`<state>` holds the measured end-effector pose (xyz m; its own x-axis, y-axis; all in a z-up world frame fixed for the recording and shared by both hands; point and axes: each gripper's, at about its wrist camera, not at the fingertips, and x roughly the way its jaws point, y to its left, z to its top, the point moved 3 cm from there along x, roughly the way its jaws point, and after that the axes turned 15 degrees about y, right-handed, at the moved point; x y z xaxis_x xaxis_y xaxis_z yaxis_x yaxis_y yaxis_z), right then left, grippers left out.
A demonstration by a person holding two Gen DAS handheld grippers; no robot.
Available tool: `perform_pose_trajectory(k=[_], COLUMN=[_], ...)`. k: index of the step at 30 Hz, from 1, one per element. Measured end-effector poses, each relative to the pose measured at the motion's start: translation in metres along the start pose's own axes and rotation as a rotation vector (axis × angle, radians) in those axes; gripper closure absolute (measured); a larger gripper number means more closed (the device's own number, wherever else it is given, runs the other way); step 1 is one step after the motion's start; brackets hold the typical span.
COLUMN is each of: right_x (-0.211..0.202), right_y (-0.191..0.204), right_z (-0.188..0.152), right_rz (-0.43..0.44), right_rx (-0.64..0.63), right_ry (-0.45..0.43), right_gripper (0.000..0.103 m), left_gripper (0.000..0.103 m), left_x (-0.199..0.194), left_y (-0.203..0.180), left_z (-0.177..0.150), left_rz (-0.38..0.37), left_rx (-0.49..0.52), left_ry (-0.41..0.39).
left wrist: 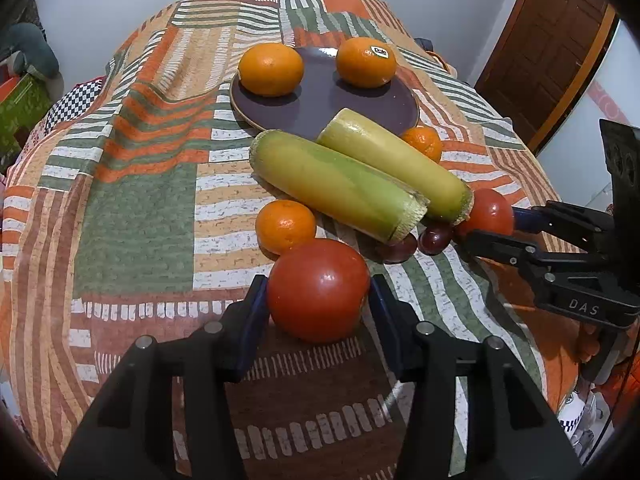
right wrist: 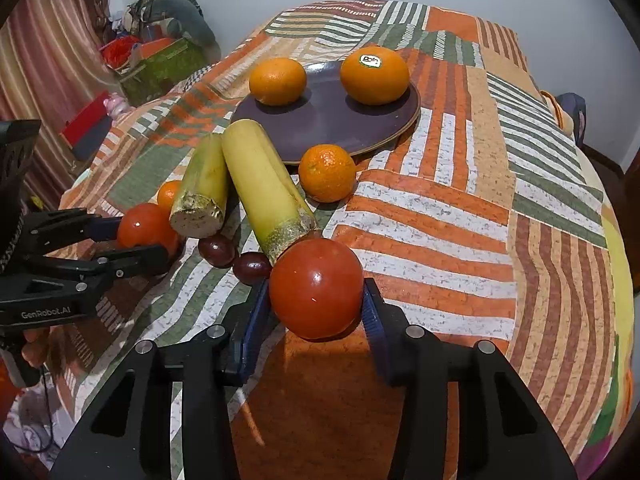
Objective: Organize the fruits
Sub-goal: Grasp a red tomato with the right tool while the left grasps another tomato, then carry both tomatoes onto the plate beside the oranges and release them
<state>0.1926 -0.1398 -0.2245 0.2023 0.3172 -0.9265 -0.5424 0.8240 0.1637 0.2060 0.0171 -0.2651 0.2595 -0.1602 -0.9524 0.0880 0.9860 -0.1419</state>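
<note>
My left gripper (left wrist: 318,290) is shut on a red tomato (left wrist: 318,290) on the patterned cloth. My right gripper (right wrist: 316,290) is shut on a second red tomato (right wrist: 316,288); it also shows in the left wrist view (left wrist: 490,212). A dark purple plate (left wrist: 316,114) at the back holds two large oranges (left wrist: 271,69) (left wrist: 366,62). Two yellow-green cane pieces (left wrist: 336,186) (left wrist: 394,164) lie in front of the plate. Two small mandarins (left wrist: 285,226) (left wrist: 423,142) and two dark grapes (left wrist: 435,237) (left wrist: 396,249) lie beside them.
The table carries an orange, green and white patchwork cloth (left wrist: 140,200) that drops at the edges. A wooden door (left wrist: 548,48) stands at the right. Boxes and clutter (right wrist: 156,64) sit beyond the table's left side.
</note>
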Motion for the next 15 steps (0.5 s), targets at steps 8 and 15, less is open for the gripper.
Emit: perform_pose_trajectory(k=[8,15], right_x=[-0.015,-0.043], right_y=[-0.004,-0.008], right_z=[-0.006,-0.001], right_rz=[-0.010,-0.039], right_rx=[0.015,0.015], right_ry=[-0.016,-0.080], right_gripper=[0.062,0.062], left_gripper=[0.053,0.053], left_x=[-0.020,-0.047], left_y=[0.004,0.008], left_z=[-0.005,0.001], left_rz=[0.016,0.026], left_rx=[-0.008,-0.013], left_ry=[-0.032,-0.089])
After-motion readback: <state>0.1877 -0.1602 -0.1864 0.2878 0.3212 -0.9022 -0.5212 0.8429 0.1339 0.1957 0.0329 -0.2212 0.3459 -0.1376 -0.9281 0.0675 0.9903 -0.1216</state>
